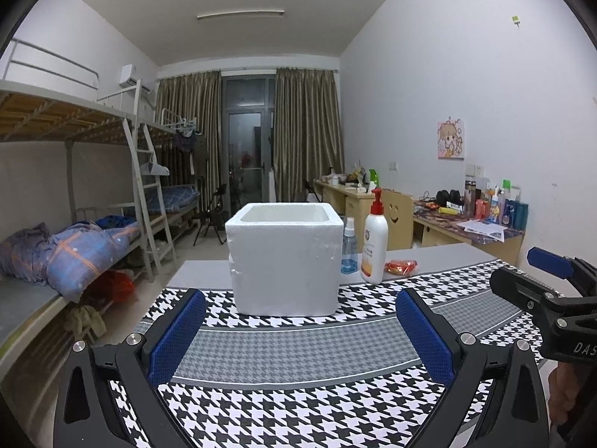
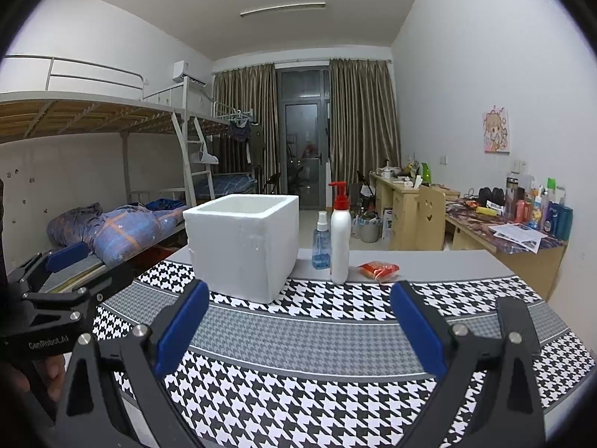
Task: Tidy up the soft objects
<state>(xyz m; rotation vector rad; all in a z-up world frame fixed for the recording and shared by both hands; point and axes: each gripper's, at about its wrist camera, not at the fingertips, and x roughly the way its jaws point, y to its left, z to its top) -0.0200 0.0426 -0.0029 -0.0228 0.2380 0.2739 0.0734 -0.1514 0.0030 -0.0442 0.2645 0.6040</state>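
A white foam box (image 1: 285,257) stands open-topped on the houndstooth cloth (image 1: 298,403); it also shows in the right wrist view (image 2: 242,246). A small red-orange soft packet (image 1: 401,266) lies on the grey table behind the cloth, right of the box, and shows in the right view (image 2: 379,270). My left gripper (image 1: 300,332) is open and empty, hovering over the cloth in front of the box. My right gripper (image 2: 298,324) is open and empty, beside the left one. Each gripper sees the other at its frame edge.
A white pump bottle with a red top (image 1: 374,239) (image 2: 340,235) and a small blue spray bottle (image 1: 349,246) (image 2: 321,242) stand between the box and the packet. Bunk beds are on the left, cluttered desks (image 1: 470,224) on the right.
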